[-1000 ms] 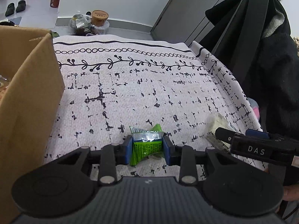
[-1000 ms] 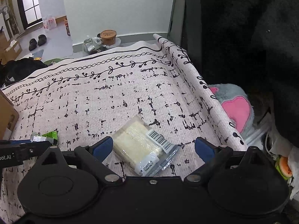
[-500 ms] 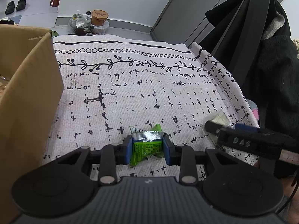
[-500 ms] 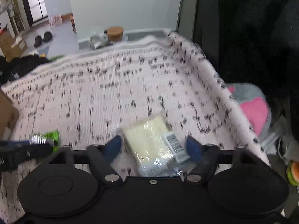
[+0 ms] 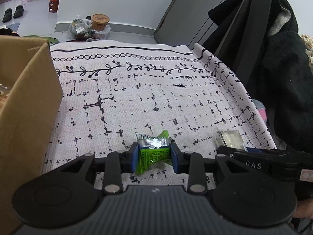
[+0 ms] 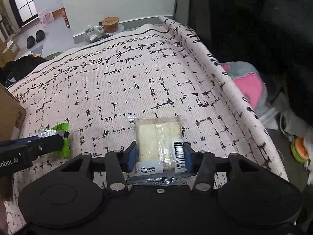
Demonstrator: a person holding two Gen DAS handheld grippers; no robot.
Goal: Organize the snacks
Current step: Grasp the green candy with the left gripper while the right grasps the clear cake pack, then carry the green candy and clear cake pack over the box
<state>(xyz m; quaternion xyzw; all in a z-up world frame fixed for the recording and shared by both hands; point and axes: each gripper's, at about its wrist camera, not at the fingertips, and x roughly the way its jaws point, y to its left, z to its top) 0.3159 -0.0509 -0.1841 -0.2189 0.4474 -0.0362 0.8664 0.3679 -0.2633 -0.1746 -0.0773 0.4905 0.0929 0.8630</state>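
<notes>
On the patterned cloth (image 5: 137, 98) covering the bench, both tongs are gripping a snack at once. The left tongs (image 5: 154, 154) are pressing their blue pads against the sides of a green packet (image 5: 153, 155), which is crumpled and has a silvery sealed end pointing away from the camera; the packet is sitting low, and I cannot tell whether it is touching the cloth. The right tongs (image 6: 159, 153) are closing narrowly on a clear packet (image 6: 158, 137) of pale biscuit with a barcode label, its far end lying on or just over the cloth near the right edge of the bench.

Judging by this, the pick-up step is ending and the carrying step is beginning. A cardboard box (image 5: 25, 101) is standing at the left, near the green packet and well apart from the clear one; it is probably the destination, though its contents are barely showing. The next move is calling for lifting both packets clear of the cloth, then carrying them leftward over the box wall, keeping the two tongs from crossing. The crumpled green wrapper is looking liable to slip.
</notes>
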